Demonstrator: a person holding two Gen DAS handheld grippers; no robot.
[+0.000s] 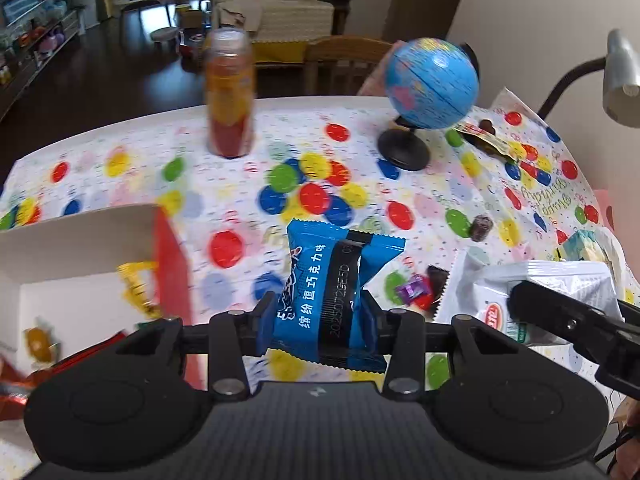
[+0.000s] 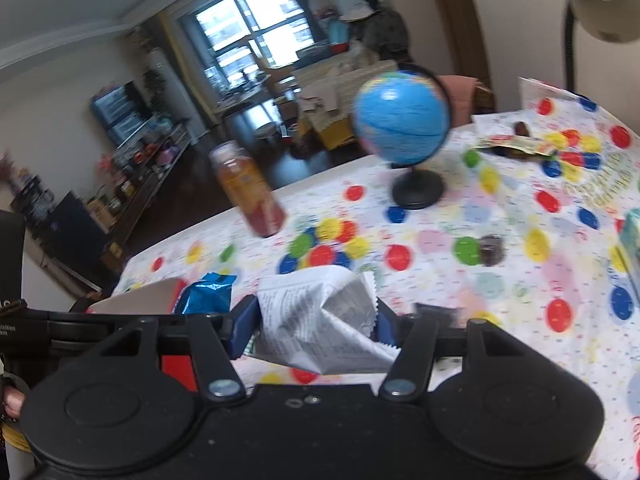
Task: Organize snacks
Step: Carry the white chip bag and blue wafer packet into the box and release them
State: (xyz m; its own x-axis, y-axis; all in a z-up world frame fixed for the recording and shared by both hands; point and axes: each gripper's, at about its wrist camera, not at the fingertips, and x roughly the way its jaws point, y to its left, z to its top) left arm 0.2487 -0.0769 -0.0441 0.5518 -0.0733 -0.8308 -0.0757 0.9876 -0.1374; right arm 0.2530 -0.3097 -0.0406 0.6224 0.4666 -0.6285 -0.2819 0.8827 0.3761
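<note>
The left tool (image 1: pixel 318 312) is clamping one blue foil snack packet (image 1: pixel 340 280); the right tool (image 2: pixel 316 320) is pinching one crumpled white printed packet (image 2: pixel 320 316), both above the bench (image 1: pixel 248 128). Near left, the red-sided white box (image 1: pixel 80 248) is holding a few sweets; three or four wrapped ones (image 1: pixel 416 292) are lying loose, so sorting looks partway done.

Bottle (image 1: pixel 230 96) stands left of globe (image 1: pixel 432 84) on the table (image 1: pixel 240 184); box (image 1: pixel 80 248) nearer, at left edge.
</note>
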